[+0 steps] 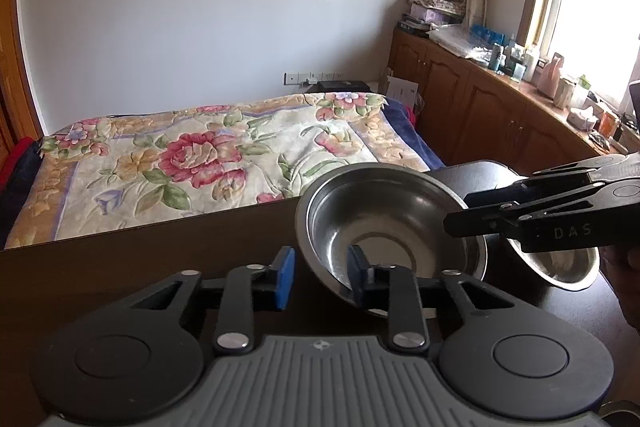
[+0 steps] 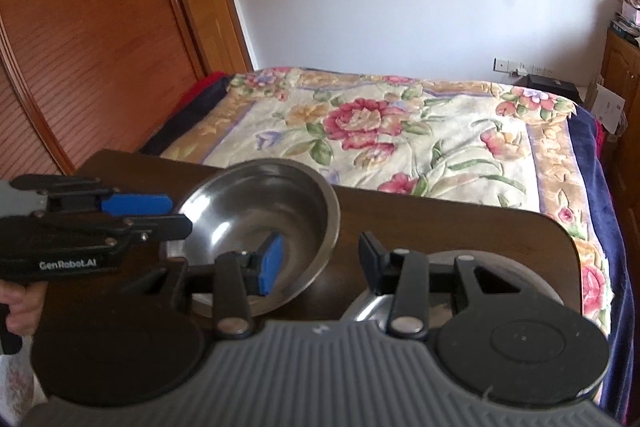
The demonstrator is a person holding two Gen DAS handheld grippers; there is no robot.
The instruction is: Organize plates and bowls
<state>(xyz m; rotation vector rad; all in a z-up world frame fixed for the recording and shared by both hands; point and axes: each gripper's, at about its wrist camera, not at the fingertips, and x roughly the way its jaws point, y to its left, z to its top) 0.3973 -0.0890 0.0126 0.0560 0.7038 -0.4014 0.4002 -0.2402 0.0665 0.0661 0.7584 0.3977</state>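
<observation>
A shiny steel bowl (image 1: 392, 219) (image 2: 260, 203) hangs tilted over the dark wooden table (image 1: 160, 247) (image 2: 460, 235). My right gripper (image 2: 320, 247) (image 1: 464, 211) is shut across its right rim, with the blue pad inside the bowl and the other finger outside. My left gripper (image 1: 322, 267) (image 2: 176, 215) straddles the opposite rim, one finger in the bowl and one outside. Its pads stand a little off the wall, so it is open. A second steel bowl (image 1: 560, 267) (image 2: 372, 307) sits on the table under the right gripper.
Just past the table's far edge lies a bed with a floral blanket (image 1: 200, 155) (image 2: 400, 131). A cluttered wooden cabinet (image 1: 480, 107) lines the window side. A wooden sliding door (image 2: 100, 47) stands at the left. Hands (image 2: 20, 311) grip both handles.
</observation>
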